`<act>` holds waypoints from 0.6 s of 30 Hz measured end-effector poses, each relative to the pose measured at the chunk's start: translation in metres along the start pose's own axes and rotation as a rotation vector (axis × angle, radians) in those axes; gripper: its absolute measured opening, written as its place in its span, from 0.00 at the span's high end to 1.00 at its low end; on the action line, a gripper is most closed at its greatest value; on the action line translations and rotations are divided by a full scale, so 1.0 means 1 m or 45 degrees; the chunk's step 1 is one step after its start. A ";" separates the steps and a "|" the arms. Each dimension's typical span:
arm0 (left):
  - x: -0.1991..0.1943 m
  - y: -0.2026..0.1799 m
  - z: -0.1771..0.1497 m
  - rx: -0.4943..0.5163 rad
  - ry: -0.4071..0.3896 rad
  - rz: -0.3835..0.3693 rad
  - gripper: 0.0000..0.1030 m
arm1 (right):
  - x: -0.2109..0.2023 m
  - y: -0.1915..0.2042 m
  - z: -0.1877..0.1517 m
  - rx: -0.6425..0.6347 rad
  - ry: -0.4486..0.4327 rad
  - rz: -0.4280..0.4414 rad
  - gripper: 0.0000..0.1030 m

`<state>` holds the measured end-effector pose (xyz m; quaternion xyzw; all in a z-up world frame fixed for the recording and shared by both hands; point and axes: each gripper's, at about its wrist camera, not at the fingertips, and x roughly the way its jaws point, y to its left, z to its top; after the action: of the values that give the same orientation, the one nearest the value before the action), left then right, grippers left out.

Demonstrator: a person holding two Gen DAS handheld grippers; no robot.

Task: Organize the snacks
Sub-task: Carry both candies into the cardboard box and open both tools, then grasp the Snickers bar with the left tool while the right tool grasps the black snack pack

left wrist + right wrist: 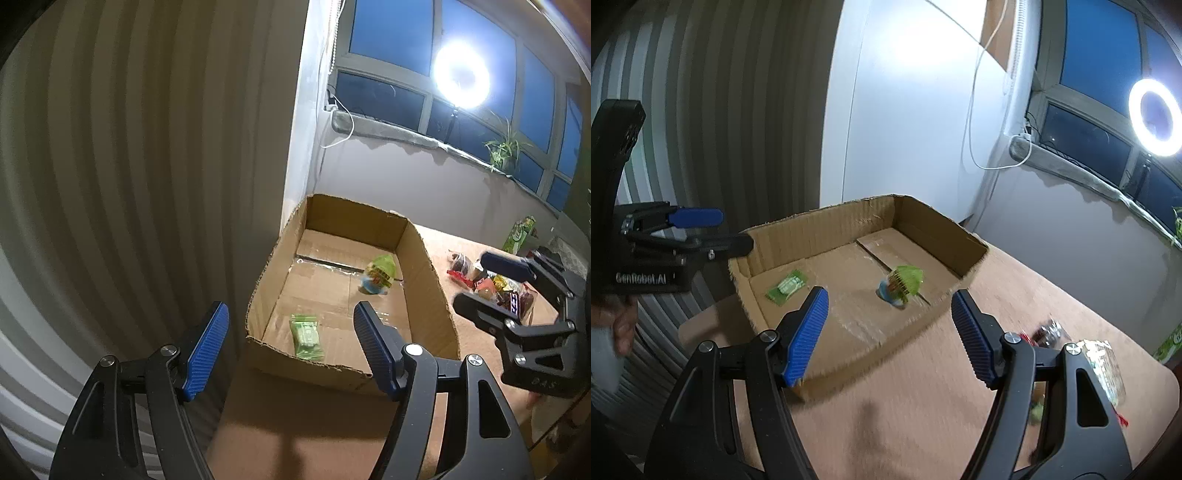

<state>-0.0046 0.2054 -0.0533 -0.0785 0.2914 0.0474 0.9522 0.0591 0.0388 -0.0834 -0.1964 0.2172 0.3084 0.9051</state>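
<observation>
Both the left gripper [291,347] and right gripper [888,332] gape empty over the cardboard box [424,258] (two snacks already inside), so next comes fetching from the snack pile [491,284] at the surface's right edge.

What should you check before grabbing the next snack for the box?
1. Left gripper empty and open: ok, nothing between its blue pads.
2. Right gripper empty and open: ok, nothing held.
3. Cardboard box has room: ok, only the flat green packet and the green-topped snack lie inside, well apart.
4. Snacks left to sort: ok, a snack pile waits on the table to the right of the box.
5. Snacks in the box lying settled: cannot tell for the green-topped one, which looks blurred in the right wrist view.
6. Path to the pile free: ok for the right gripper, which is nearest to it.
</observation>
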 end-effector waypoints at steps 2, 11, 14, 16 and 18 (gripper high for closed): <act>-0.004 -0.002 0.001 0.000 -0.007 0.000 0.32 | -0.008 -0.004 -0.004 0.018 -0.005 -0.020 0.30; -0.021 -0.039 0.002 0.082 -0.024 -0.044 0.32 | -0.037 -0.022 -0.033 0.079 0.008 -0.062 0.30; -0.025 -0.057 0.003 0.119 -0.025 -0.066 0.32 | -0.047 -0.032 -0.046 0.105 0.023 -0.080 0.30; -0.026 -0.069 0.003 0.142 -0.021 -0.083 0.31 | -0.055 -0.040 -0.055 0.126 0.029 -0.096 0.30; -0.026 -0.081 0.002 0.164 -0.017 -0.100 0.31 | -0.064 -0.050 -0.065 0.148 0.034 -0.115 0.30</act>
<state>-0.0145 0.1251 -0.0273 -0.0280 0.2842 -0.0082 0.9583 0.0275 -0.0596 -0.0935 -0.1571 0.2379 0.2514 0.9249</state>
